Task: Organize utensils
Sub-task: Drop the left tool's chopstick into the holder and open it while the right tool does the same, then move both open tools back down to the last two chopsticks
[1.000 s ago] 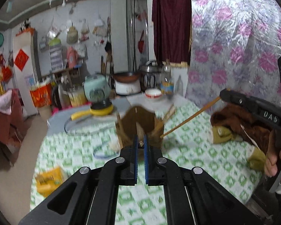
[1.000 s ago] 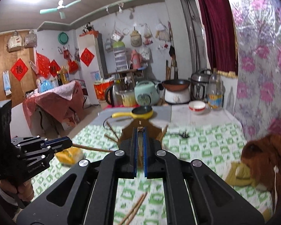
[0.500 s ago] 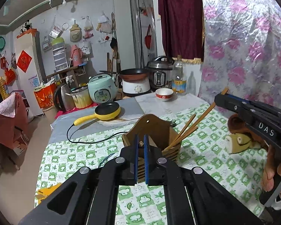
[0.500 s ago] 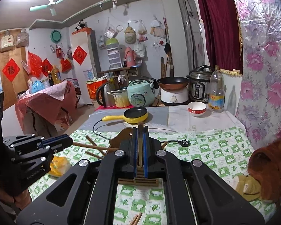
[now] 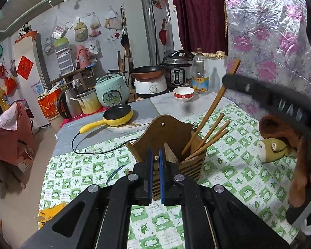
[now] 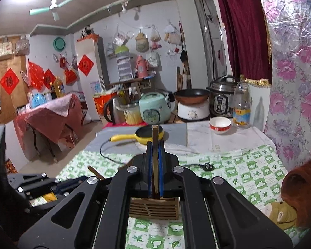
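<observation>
A wooden utensil holder (image 5: 168,128) stands on the green checked tablecloth, with several chopsticks (image 5: 216,131) leaning in its right compartment. My right gripper (image 6: 154,151) is shut on a chopstick (image 6: 154,137). From the left wrist view, that gripper (image 5: 228,79) comes in from the right and its chopstick (image 5: 213,105) slants down into the right compartment. My left gripper (image 5: 154,161) hovers just in front of the holder, shut on another chopstick (image 6: 95,171) that sticks out sideways. The holder's slatted front (image 6: 153,207) shows under the right gripper.
A yellow electric pan (image 5: 118,115) with a black cable (image 5: 89,150) lies behind the holder. A brown plush toy (image 5: 277,132) sits to the right. A bowl (image 5: 183,93), a bottle (image 5: 200,72) and cookers line the far edge. A yellow packet (image 5: 51,211) lies near left.
Both grippers have come closer to the holder. The right gripper's chopstick has swung from nearly level to steep, and its lower end now sits in the right compartment.
</observation>
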